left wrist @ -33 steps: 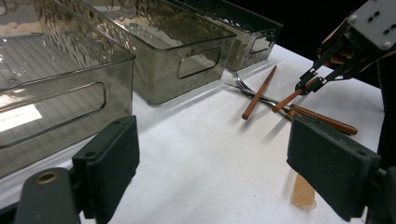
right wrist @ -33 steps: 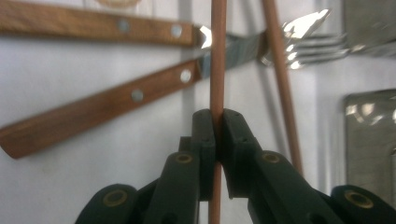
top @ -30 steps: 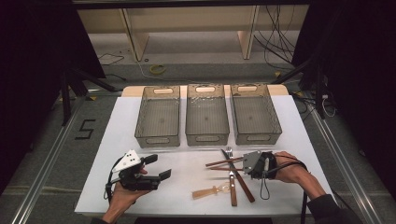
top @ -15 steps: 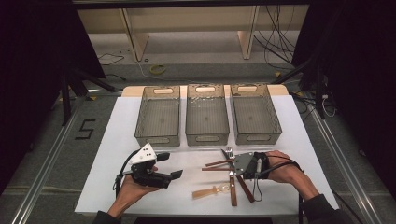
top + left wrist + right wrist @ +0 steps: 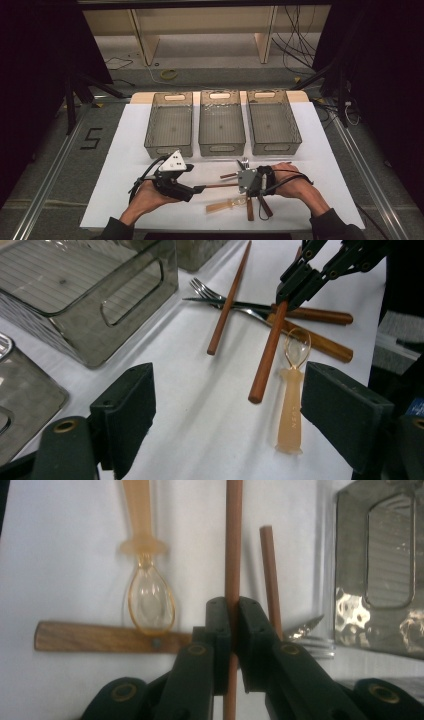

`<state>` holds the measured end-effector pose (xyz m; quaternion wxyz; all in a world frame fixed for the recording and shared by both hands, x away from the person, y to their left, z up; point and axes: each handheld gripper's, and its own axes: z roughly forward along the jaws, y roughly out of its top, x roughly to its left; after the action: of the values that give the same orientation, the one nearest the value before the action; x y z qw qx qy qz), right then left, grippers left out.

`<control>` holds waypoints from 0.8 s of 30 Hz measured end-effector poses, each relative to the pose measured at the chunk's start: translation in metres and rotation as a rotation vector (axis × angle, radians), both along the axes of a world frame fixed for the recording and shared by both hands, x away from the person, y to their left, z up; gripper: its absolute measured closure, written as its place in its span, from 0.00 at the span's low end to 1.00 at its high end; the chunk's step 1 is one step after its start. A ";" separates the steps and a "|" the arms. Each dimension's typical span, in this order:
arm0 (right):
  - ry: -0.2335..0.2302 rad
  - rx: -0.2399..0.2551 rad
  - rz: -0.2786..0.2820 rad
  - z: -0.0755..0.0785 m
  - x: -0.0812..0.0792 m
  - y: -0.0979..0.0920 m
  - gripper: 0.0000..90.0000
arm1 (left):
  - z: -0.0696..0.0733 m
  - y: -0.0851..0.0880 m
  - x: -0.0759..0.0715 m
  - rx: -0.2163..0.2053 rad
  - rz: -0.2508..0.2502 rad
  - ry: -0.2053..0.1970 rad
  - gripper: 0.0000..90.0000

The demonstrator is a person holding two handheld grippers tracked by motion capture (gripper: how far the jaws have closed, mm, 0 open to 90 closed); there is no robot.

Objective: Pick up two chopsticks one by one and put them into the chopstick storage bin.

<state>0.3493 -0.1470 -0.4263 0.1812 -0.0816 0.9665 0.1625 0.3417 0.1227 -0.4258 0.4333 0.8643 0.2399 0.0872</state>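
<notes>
My right gripper [image 5: 240, 183] [image 5: 232, 625] is shut on a brown chopstick [image 5: 220, 185] [image 5: 233, 540] [image 5: 267, 355] and holds it level, pointing left. My left gripper [image 5: 199, 189] [image 5: 227, 415] faces it with its jaws wide; they have just been closing a little. The chopstick's free end reaches the mouth of those jaws, and neither pad touches it. A second chopstick [image 5: 228, 175] [image 5: 227, 300] [image 5: 270, 575] lies on the white table. Beside it lie a clear amber spoon [image 5: 225, 205] [image 5: 292, 405] [image 5: 147, 595], a fork [image 5: 212, 292] and wooden-handled cutlery [image 5: 250, 212] [image 5: 320, 342] [image 5: 105, 637].
Three empty grey see-through bins stand in a row behind the cutlery: left [image 5: 168, 149], middle [image 5: 221, 148], right [image 5: 276, 147]. The nearest bin's handle wall [image 5: 125, 315] is close to my left gripper. The table's front edge runs just below both hands.
Both hands have come toward each other: the left gripper moved right and rose a little, the right gripper carried the chopstick left. The gap between the left jaws has narrowed slightly.
</notes>
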 end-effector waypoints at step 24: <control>-0.026 -0.003 0.068 -0.005 -0.018 0.033 0.94 | -0.011 -0.045 -0.002 0.298 -0.238 0.059 0.60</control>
<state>0.3316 -0.1140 -0.4310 0.1880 -0.1166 0.9610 0.1662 0.3401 0.0775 -0.4365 0.3004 0.9434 0.1329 0.0446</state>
